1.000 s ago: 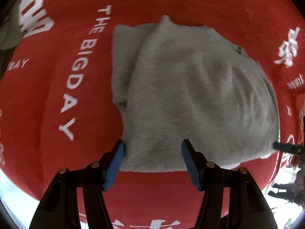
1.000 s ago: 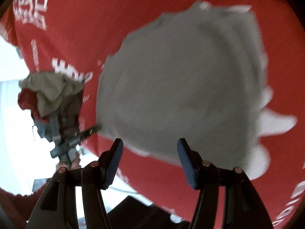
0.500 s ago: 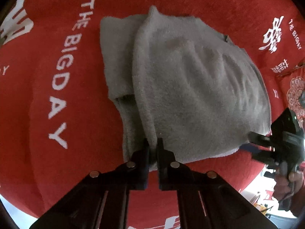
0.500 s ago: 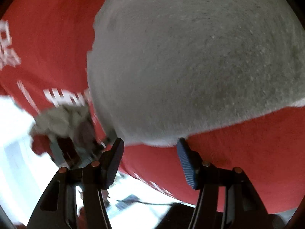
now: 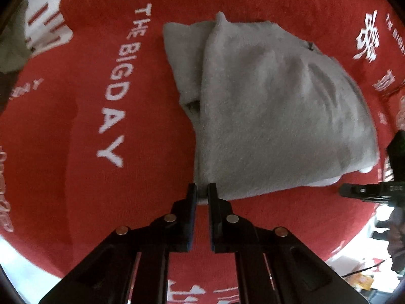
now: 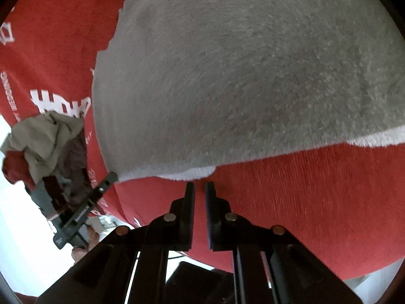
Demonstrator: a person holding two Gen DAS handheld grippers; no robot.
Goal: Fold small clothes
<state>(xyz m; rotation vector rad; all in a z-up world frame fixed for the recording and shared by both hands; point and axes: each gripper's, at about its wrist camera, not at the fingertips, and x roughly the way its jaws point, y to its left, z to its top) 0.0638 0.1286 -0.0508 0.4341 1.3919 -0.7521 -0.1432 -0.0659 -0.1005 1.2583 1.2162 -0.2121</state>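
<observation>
A grey fleece garment [image 5: 265,111] lies folded on the red printed cloth [image 5: 76,126]. It fills most of the right wrist view [image 6: 240,76], with a white underside along its near hem. My left gripper [image 5: 201,192] is shut on the garment's near left corner. It also shows in the right wrist view [image 6: 111,177], pinching that corner. My right gripper [image 6: 200,190] is shut just below the near hem; I see no cloth between its fingers. It shows at the right edge of the left wrist view [image 5: 367,192].
A heap of crumpled clothes [image 6: 48,144], olive, red and dark, sits at the cloth's left edge. White lettering "THE BIGDAY" [image 5: 119,83] runs across the cloth. The cloth's edge drops off near the bottom of both views.
My left gripper closed on the garment's corner and holds it. My right gripper came down to the near hem and closed from wide open.
</observation>
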